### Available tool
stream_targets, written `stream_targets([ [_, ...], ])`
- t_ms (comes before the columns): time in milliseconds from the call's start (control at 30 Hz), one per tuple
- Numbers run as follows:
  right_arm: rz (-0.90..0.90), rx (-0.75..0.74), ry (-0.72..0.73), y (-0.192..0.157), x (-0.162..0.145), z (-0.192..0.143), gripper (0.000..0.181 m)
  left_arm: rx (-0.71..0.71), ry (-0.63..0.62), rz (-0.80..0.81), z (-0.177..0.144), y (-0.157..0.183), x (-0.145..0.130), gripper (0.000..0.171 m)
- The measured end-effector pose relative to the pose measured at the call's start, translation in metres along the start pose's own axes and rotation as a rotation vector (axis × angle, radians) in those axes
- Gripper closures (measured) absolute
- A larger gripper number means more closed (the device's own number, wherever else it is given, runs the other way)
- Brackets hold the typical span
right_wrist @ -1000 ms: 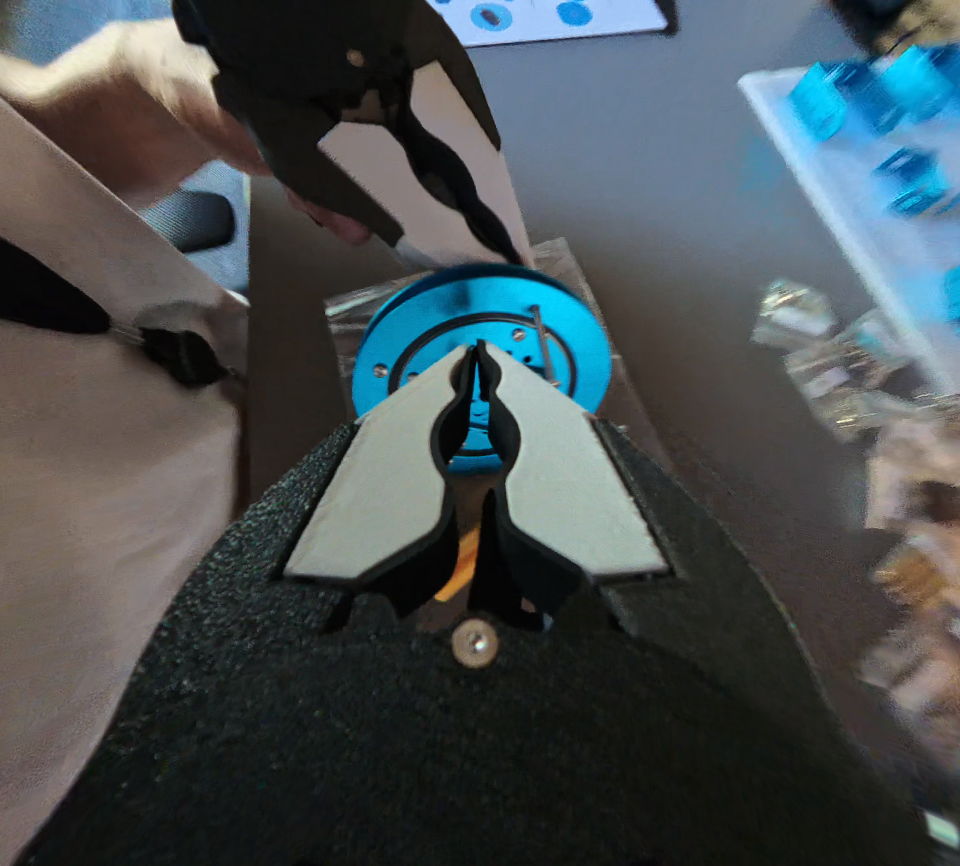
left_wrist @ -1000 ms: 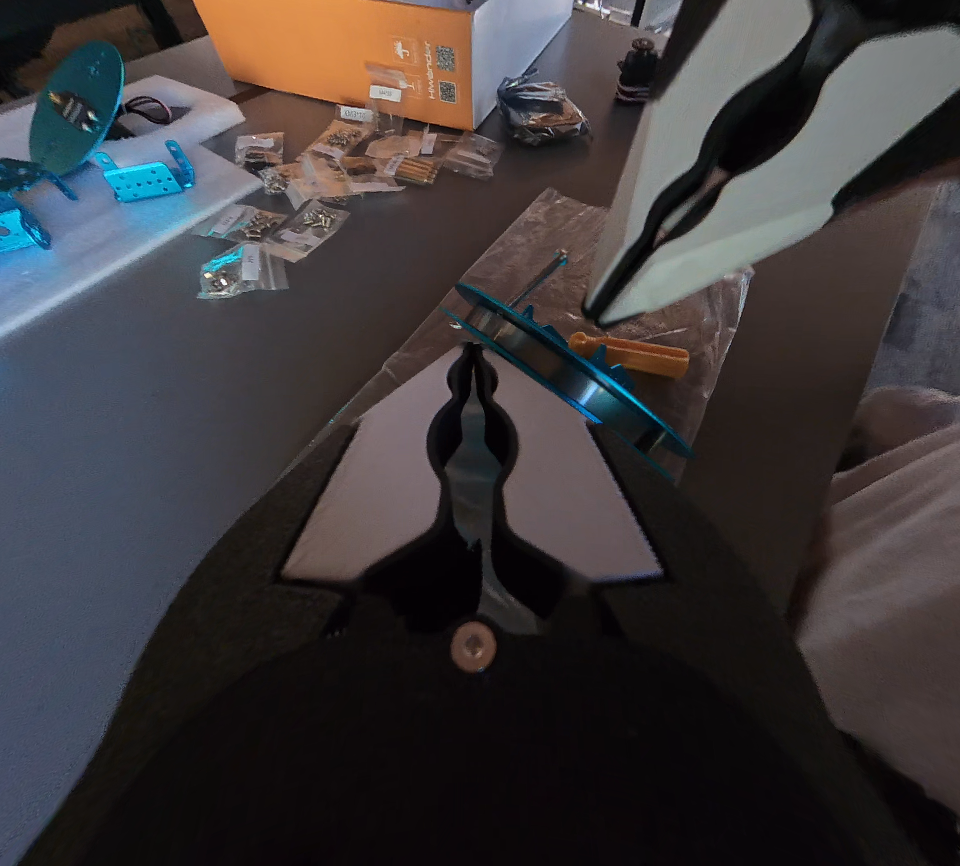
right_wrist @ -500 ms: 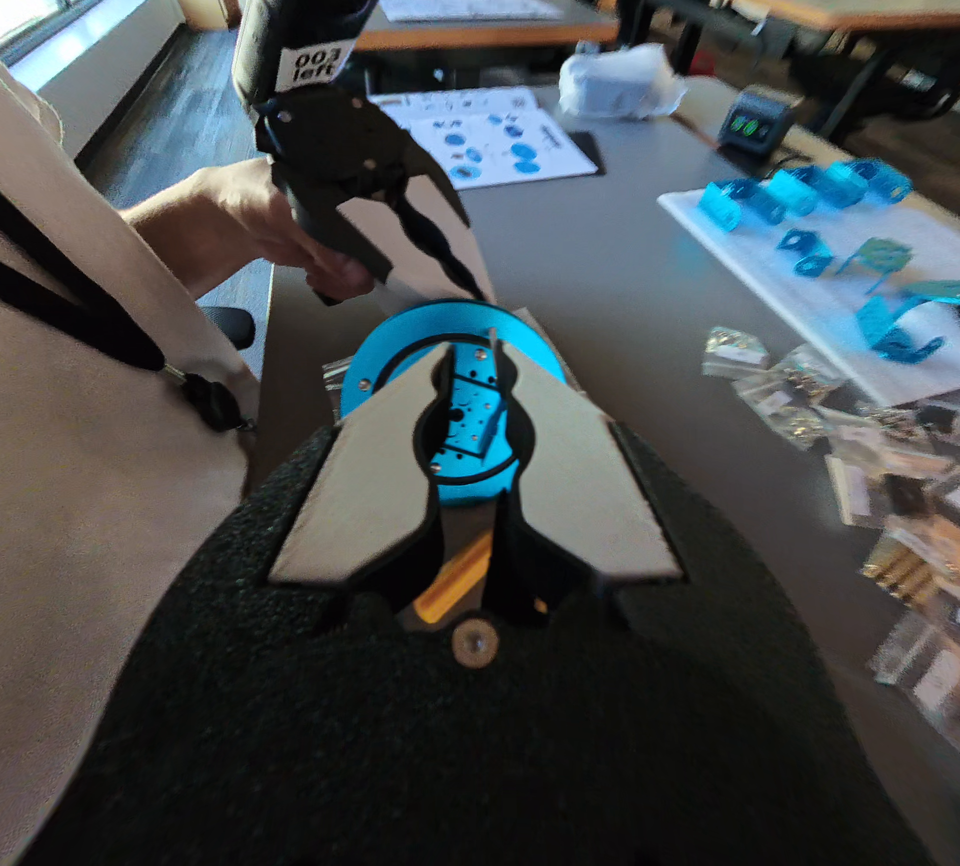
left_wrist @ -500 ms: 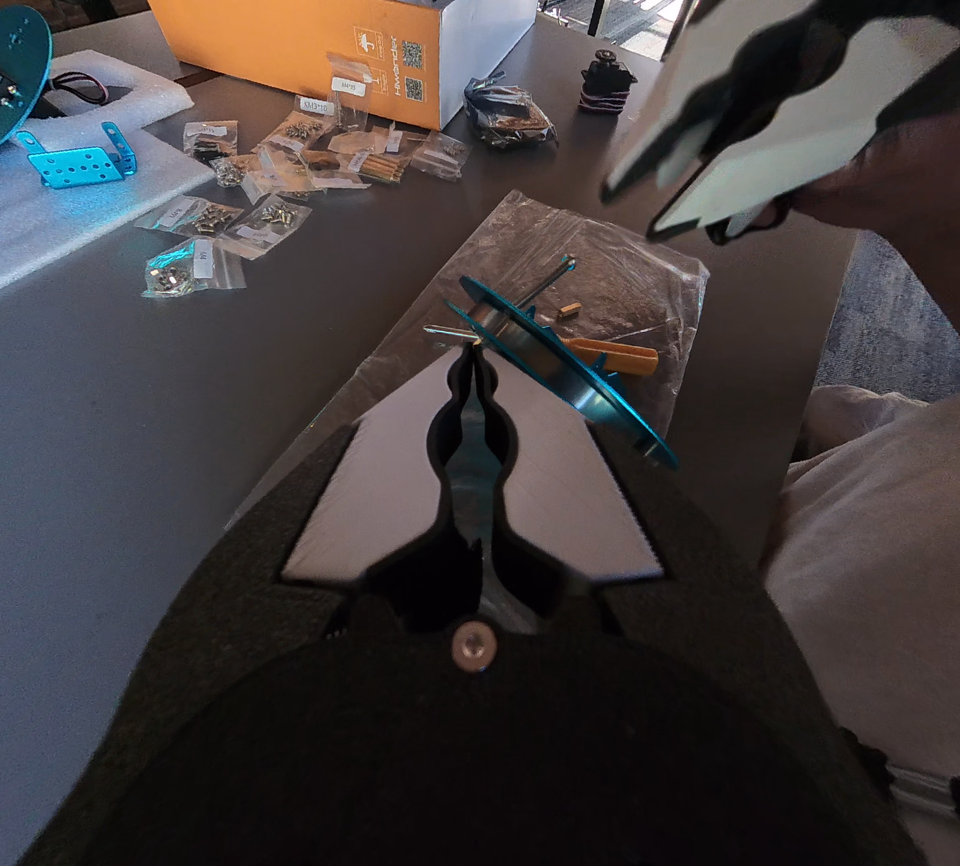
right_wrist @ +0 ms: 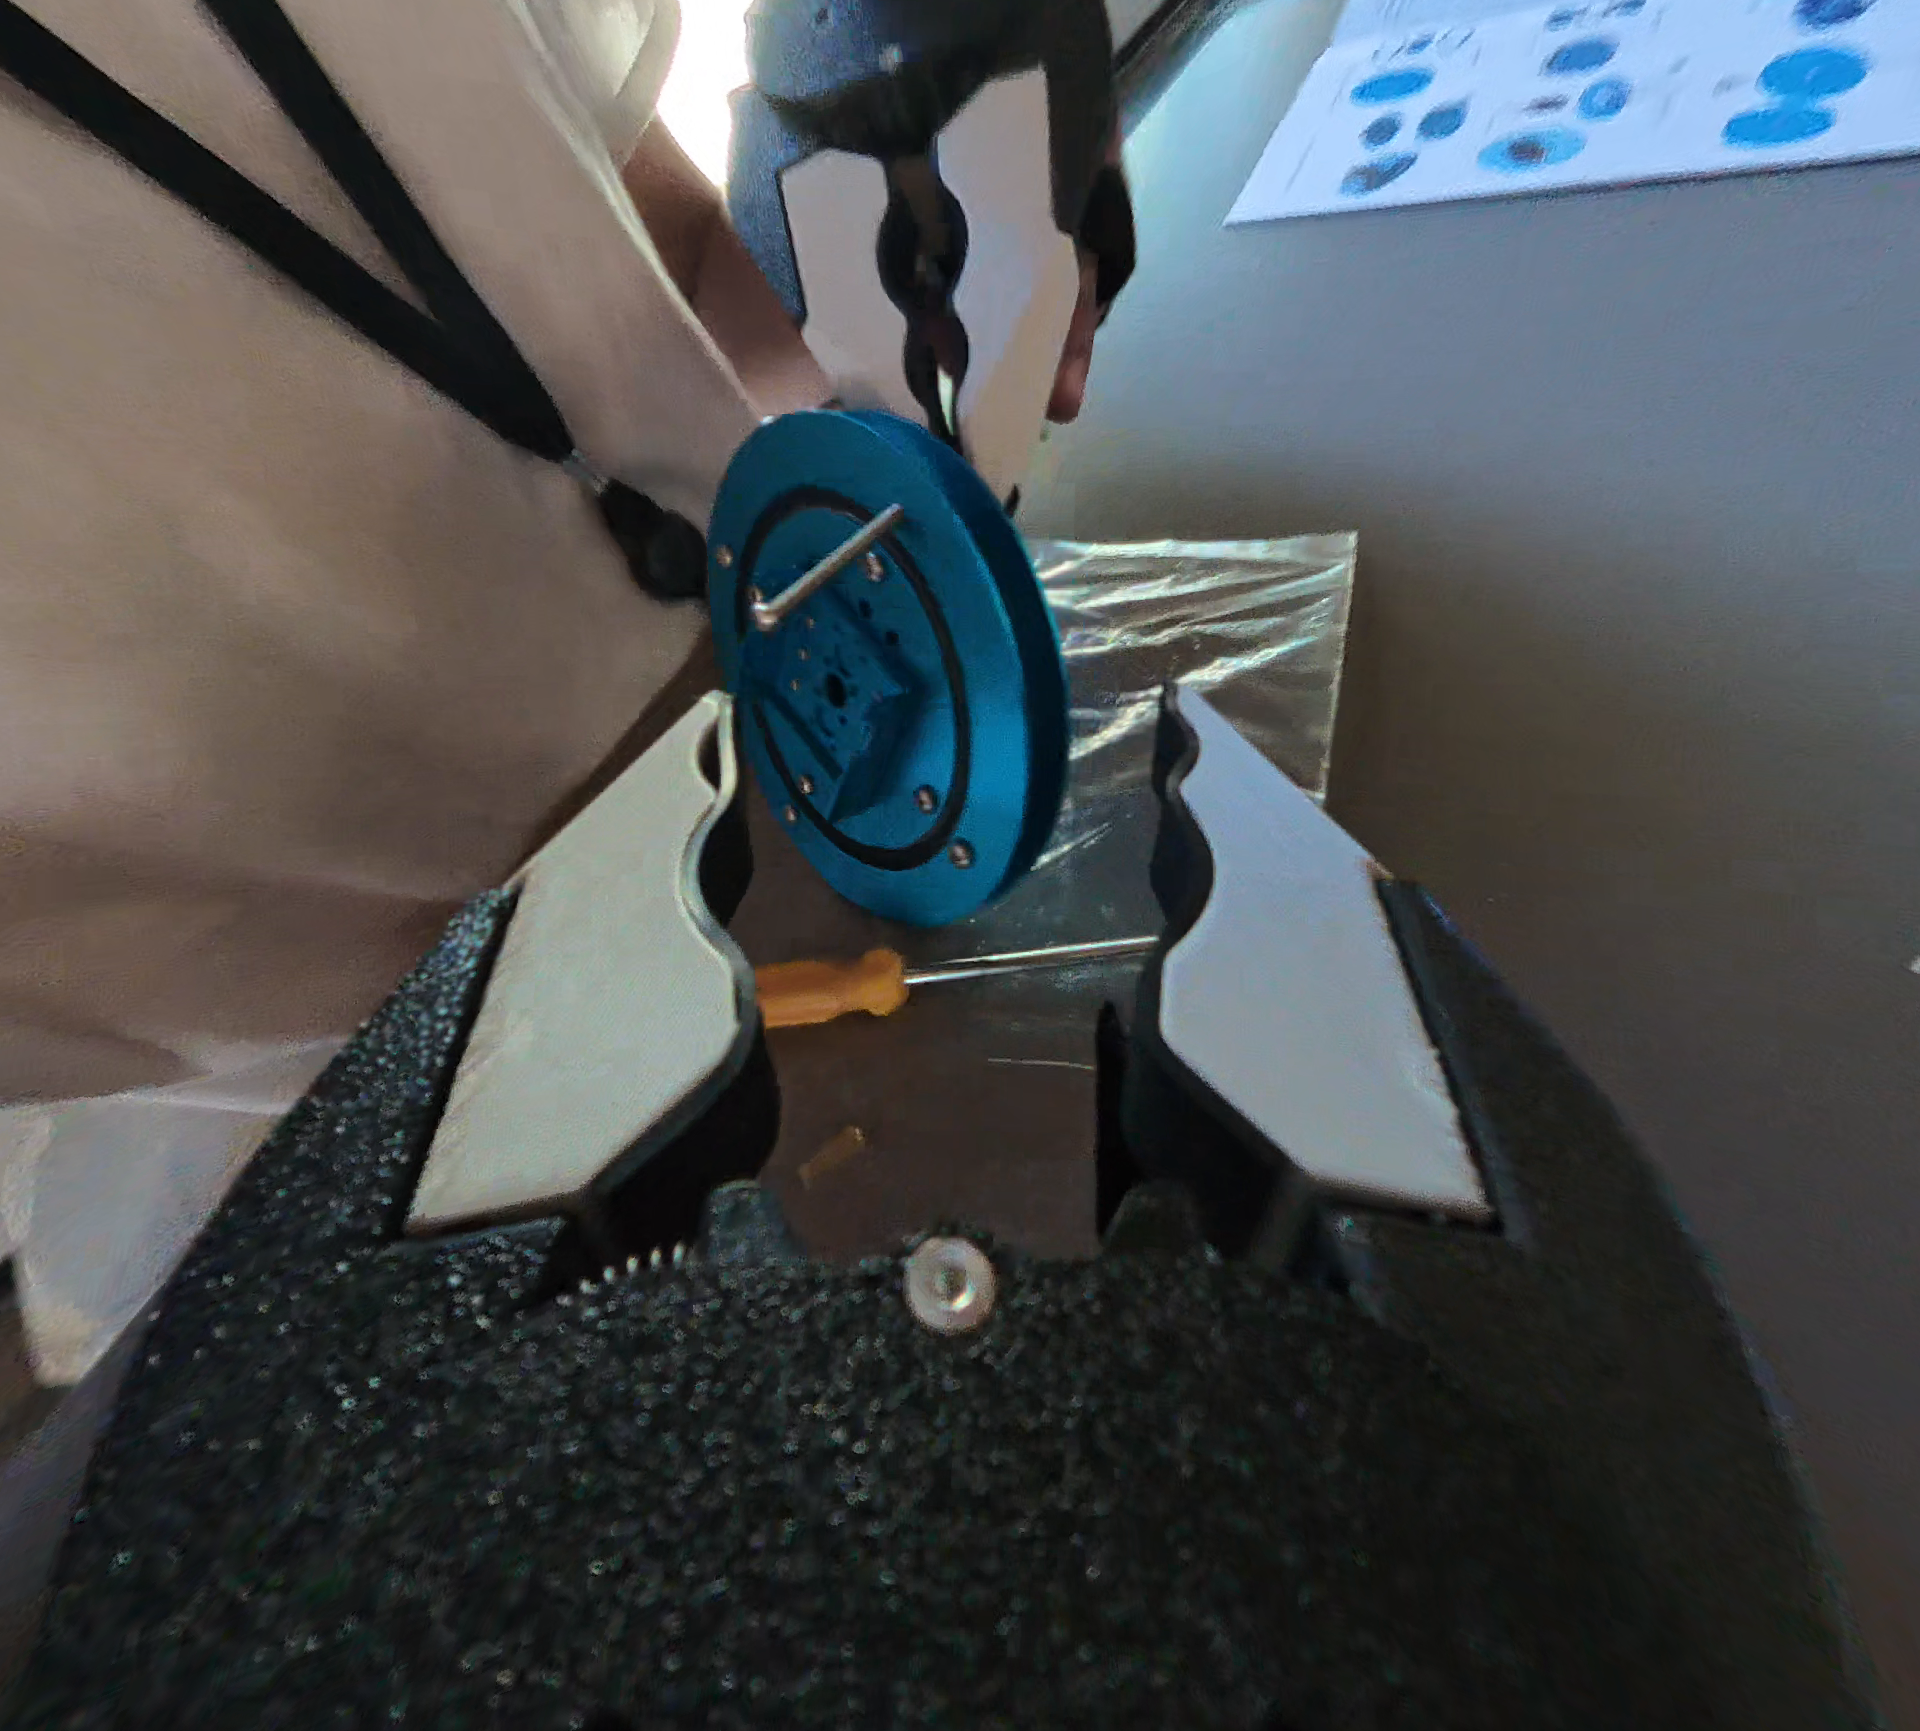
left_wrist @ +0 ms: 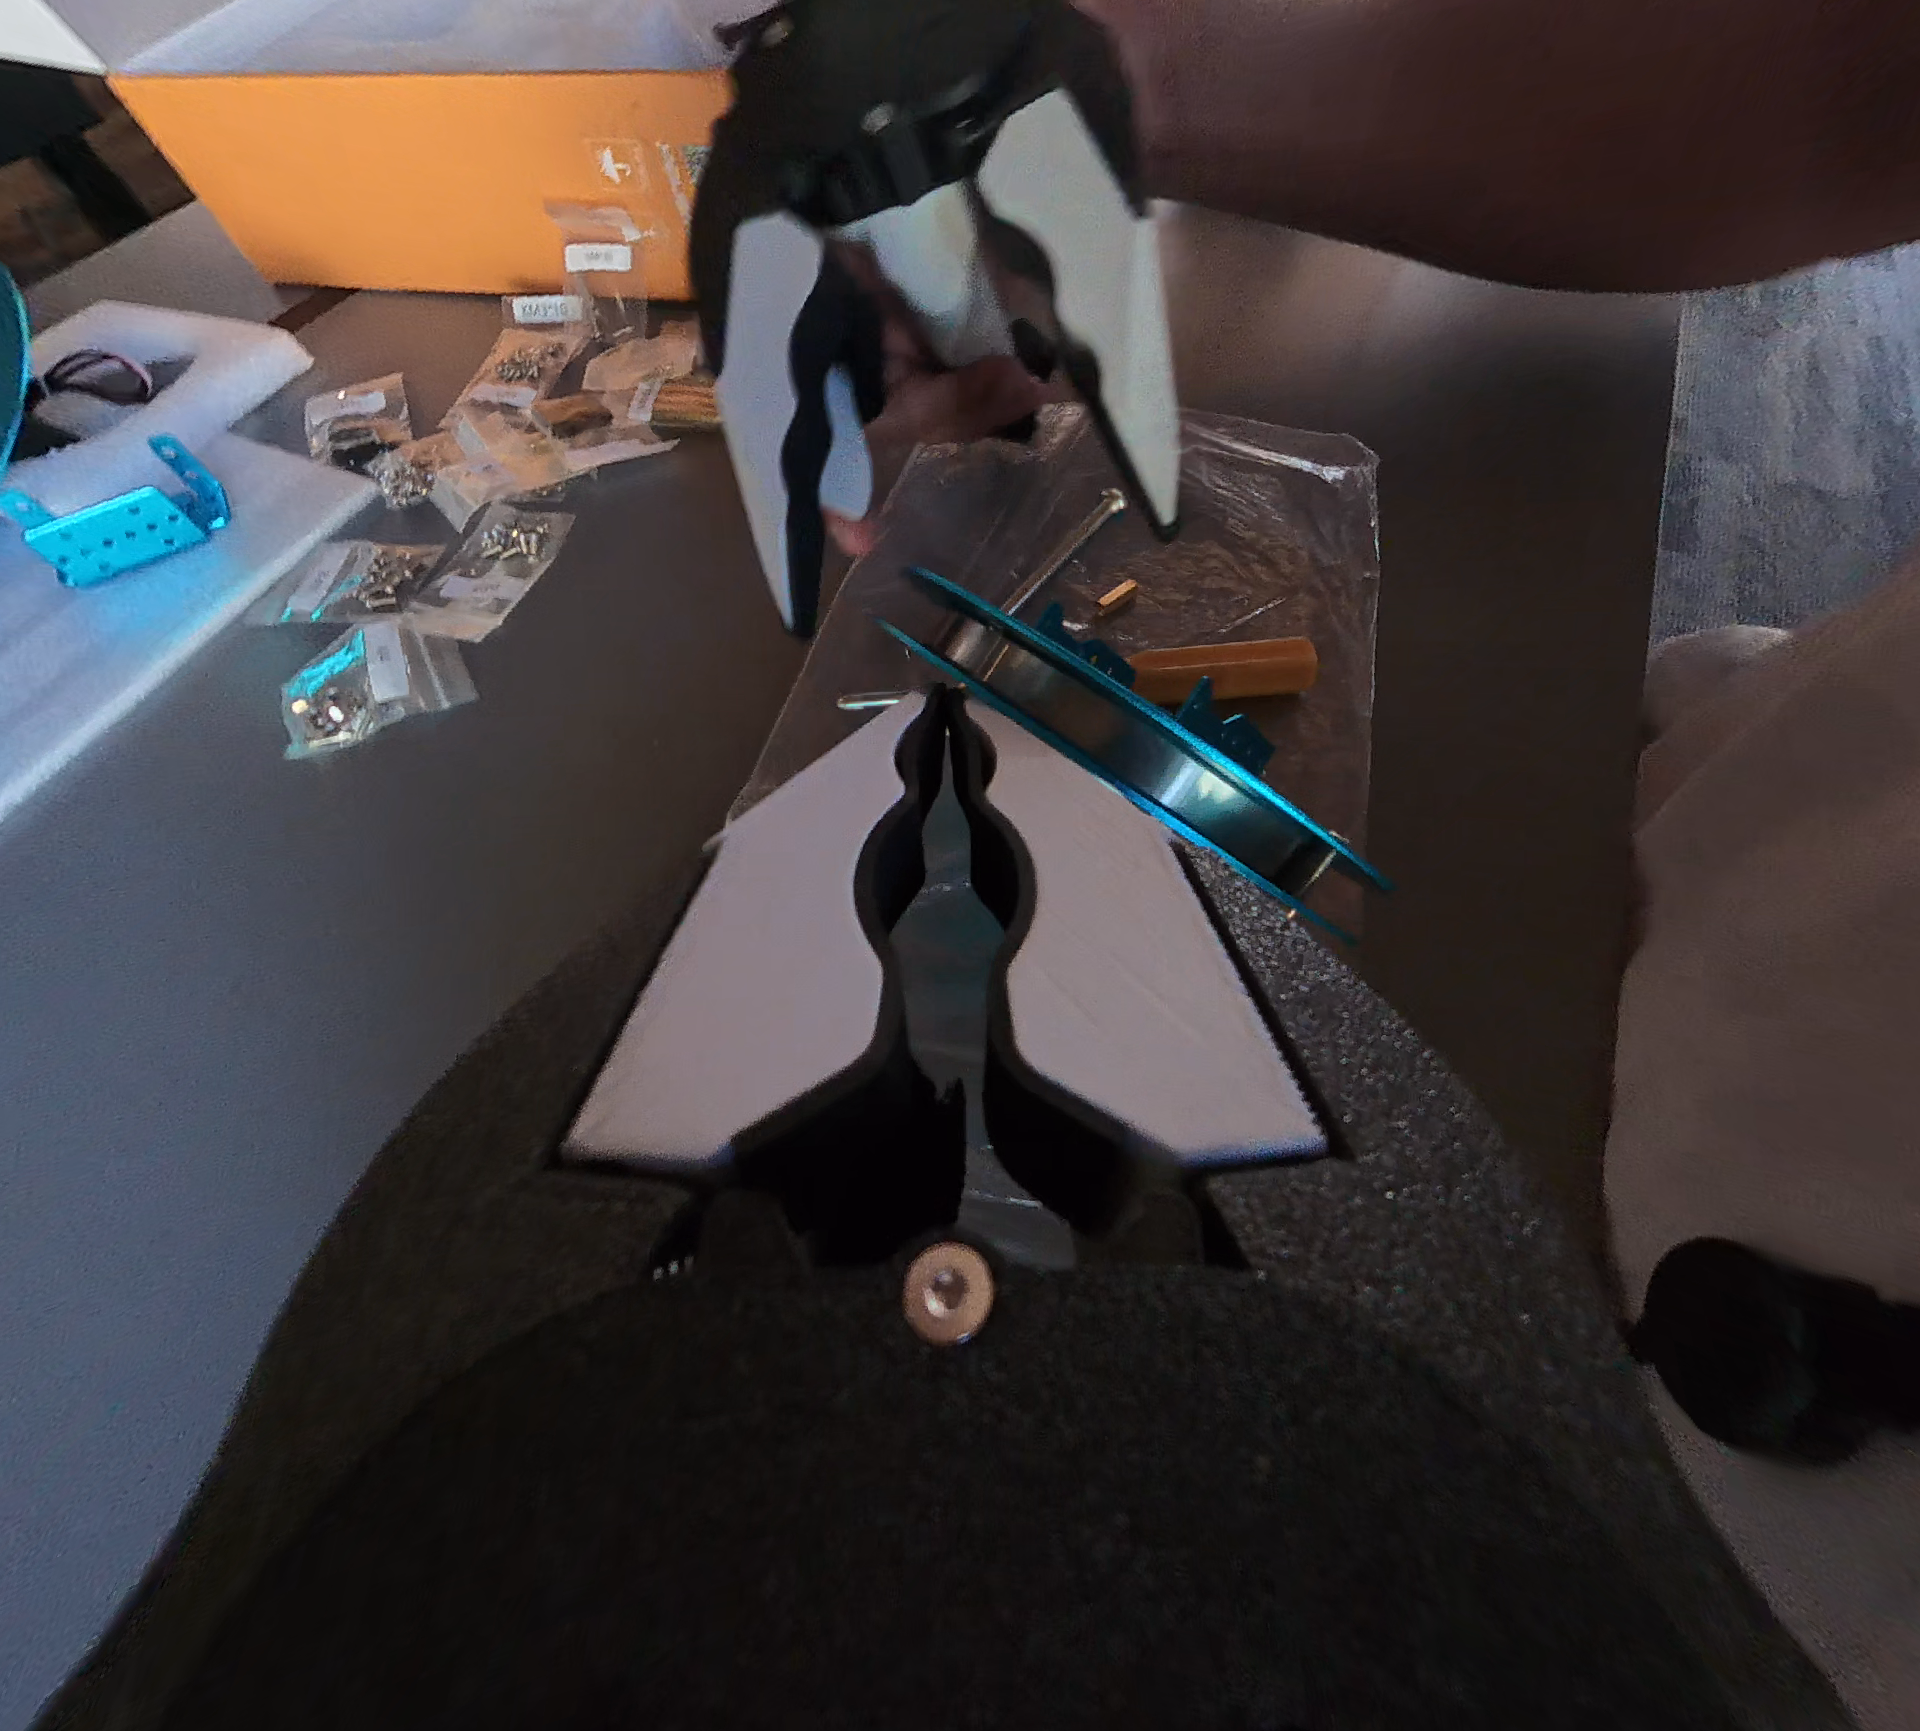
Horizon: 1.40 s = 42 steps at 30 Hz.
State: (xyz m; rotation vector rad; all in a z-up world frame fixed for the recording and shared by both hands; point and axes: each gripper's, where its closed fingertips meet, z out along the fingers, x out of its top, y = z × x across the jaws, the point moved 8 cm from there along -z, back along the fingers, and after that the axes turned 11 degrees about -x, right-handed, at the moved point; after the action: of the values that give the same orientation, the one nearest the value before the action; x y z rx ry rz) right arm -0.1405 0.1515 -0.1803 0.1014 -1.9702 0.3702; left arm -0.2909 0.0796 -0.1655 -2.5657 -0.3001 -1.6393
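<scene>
A blue metal disc assembly [left_wrist: 1132, 746] stands tilted on edge over a clear plastic bag [left_wrist: 1278, 518]. My left gripper [left_wrist: 943, 705] is shut on its rim. In the right wrist view the disc [right_wrist: 935, 642] faces me with a hex key [right_wrist: 821, 564] stuck in its face, and the left gripper [right_wrist: 940, 403] pinches its far rim. My right gripper [right_wrist: 945, 710] is open and empty, its fingers either side of the disc's lower part without touching. It also shows in the left wrist view [left_wrist: 977, 575], hanging open above the bag. An orange-handled screwdriver [right_wrist: 821, 985] lies on the bag.
An orange and white box [left_wrist: 416, 175] stands at the back. Several small bags of screws [left_wrist: 416, 538] and a white foam sheet [left_wrist: 208, 434] with a blue bracket [left_wrist: 114, 528] lie left. A printed sheet [right_wrist: 1558, 71] lies far off. A person's torso [right_wrist: 260, 538] is close by. Less than 4 cm separates the two grippers' tips.
My right gripper has opened and drawn back from the disc's face. The disc has tipped more upright in the left gripper. The left gripper stays shut.
</scene>
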Motion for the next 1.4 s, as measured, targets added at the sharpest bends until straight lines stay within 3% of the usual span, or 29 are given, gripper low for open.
stream_targets([
  [100,0.109,0.217,-0.023,0.008,0.000,0.009,0.111,-0.032,-0.001,0.022,0.002,-0.001,0.003,0.171],
  [167,0.121,0.286,-0.075,0.008,-0.004,0.015,0.123,-0.039,-0.003,0.007,0.004,-0.003,0.004,0.171],
  [267,0.089,0.273,-0.088,0.009,-0.007,0.017,0.144,-0.060,0.003,-0.011,0.005,-0.005,0.004,0.171],
  [467,0.124,0.273,-0.113,0.004,-0.009,0.014,0.149,-0.045,0.003,-0.195,-0.009,-0.014,-0.015,0.161],
  [567,0.161,0.245,-0.118,0.002,-0.009,0.013,0.150,-0.086,0.129,-0.366,-0.026,-0.015,-0.023,0.151],
  [700,0.259,0.166,-0.133,-0.002,-0.006,0.013,0.151,-0.179,0.324,-0.486,-0.038,-0.004,-0.009,0.137],
  [900,0.188,0.031,-0.108,-0.027,0.002,0.014,0.153,-0.150,0.131,-0.372,-0.026,0.002,-0.006,0.136],
  [1067,0.112,-0.104,-0.088,-0.048,0.006,0.017,0.153,-0.217,0.031,-0.252,-0.018,0.016,-0.007,0.154],
  [1233,0.013,-0.239,-0.027,-0.060,0.017,-0.002,0.148,-0.245,0.018,-0.193,-0.015,0.022,-0.004,0.157],
  [1300,-0.003,-0.251,0.046,-0.067,0.035,-0.018,0.161,-0.248,0.010,-0.177,-0.015,0.023,-0.003,0.157],
  [1400,-0.074,-0.291,-0.057,-0.076,0.045,-0.013,0.161,-0.243,0.007,-0.173,-0.013,0.024,-0.001,0.157],
])
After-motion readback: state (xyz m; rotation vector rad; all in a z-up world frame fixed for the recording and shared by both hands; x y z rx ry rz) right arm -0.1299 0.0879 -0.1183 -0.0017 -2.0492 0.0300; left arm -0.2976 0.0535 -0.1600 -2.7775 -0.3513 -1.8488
